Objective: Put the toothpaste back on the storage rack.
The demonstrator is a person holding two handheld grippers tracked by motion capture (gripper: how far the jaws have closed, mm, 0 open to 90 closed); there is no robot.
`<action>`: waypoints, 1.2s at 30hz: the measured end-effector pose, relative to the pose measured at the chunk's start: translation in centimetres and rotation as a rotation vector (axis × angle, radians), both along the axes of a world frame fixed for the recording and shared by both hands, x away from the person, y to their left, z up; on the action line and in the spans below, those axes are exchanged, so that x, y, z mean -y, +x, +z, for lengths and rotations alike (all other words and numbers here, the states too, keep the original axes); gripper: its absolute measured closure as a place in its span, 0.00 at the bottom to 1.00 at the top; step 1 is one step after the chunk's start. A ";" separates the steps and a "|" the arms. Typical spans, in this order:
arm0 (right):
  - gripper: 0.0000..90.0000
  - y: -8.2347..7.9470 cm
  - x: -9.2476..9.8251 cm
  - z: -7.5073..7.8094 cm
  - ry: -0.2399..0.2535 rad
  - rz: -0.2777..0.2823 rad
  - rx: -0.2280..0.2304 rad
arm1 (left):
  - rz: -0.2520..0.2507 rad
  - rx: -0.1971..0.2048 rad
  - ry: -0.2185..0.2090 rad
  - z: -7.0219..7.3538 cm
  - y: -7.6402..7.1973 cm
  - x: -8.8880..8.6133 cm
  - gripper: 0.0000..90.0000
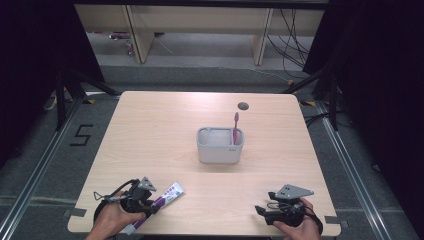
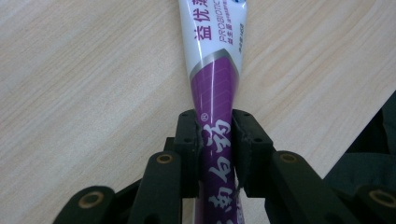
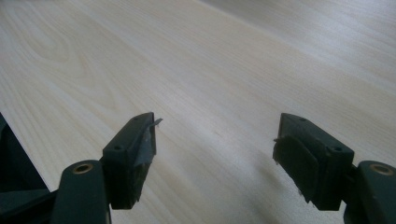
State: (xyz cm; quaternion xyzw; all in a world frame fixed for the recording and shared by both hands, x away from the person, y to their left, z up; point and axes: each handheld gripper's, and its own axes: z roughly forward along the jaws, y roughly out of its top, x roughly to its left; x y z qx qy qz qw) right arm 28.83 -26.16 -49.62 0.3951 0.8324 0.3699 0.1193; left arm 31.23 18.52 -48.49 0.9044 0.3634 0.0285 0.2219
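High view: light wooden table (image 1: 150, 125), grey two-compartment holder (image 1: 220, 145) near the middle with a purple toothbrush (image 1: 235, 127) standing upright in its right compartment, left compartment looks empty. Left gripper (image 1: 145, 206) at the near-left edge is clamped on a purple-and-white toothpaste tube (image 1: 167, 195); the tube's long axis runs diagonally, white end pointing up-right toward the holder, the other end back by the person's hand at the table edge. Right gripper (image 1: 261, 211) sits at the near-right edge, well apart from the holder and the tube, nothing in it. Left gripper view: jaws squeezed onto the purple part of the toothpaste tube (image 2: 214, 84), one pad on each side, tube running straight out along the jaw axis, white printed end ahead over bare wood; whether it is lifted or resting on the table I cannot tell. Right gripper view: right gripper (image 3: 215, 140) jaws spread wide, only bare table (image 3: 210, 60) between and ahead. Likely next move is carrying the tube to the holder; the left hand has it, the holder lies forward and to its right.
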 end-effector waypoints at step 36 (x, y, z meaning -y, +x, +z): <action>0.33 0.0 0.0 0.0 0.001 -0.001 0.000 | -0.181 -0.028 0.198 0.3 0.9 2.3 0.83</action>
